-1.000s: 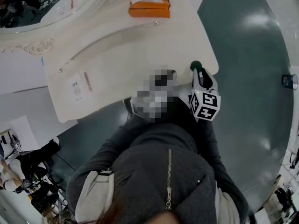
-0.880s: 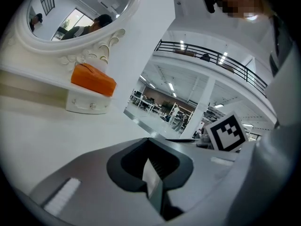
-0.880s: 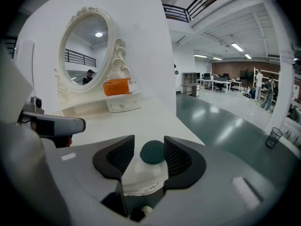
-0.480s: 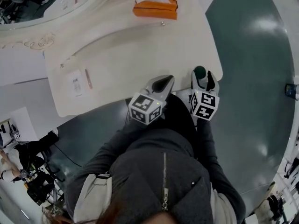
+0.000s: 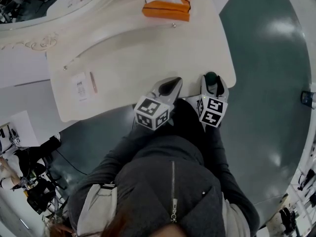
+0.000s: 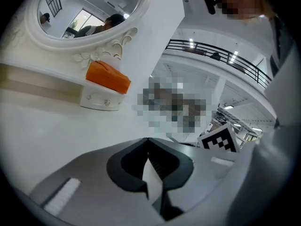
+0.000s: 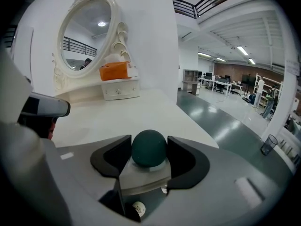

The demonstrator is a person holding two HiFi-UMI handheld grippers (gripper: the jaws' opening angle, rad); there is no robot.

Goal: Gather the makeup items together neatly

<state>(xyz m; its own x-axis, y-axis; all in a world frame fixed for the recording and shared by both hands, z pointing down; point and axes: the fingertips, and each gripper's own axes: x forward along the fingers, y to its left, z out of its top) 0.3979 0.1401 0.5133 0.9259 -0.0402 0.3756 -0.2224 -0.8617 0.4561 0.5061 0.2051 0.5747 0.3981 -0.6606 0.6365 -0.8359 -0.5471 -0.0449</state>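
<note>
The left gripper (image 6: pixel 149 147) fills the lower frame, jaws closed tip to tip and empty, above a white table (image 6: pixel 42 126). At upper left, an orange box (image 6: pixel 108 77) sits on small drawers (image 6: pixel 100 100) beneath an oval mirror (image 6: pixel 89 11).

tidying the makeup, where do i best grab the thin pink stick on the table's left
Grip the pink stick at mid-length, from straight above, jaws across its narrow width. It lies flat and thin beside a white card, so a low sideways approach may snag that.
</note>
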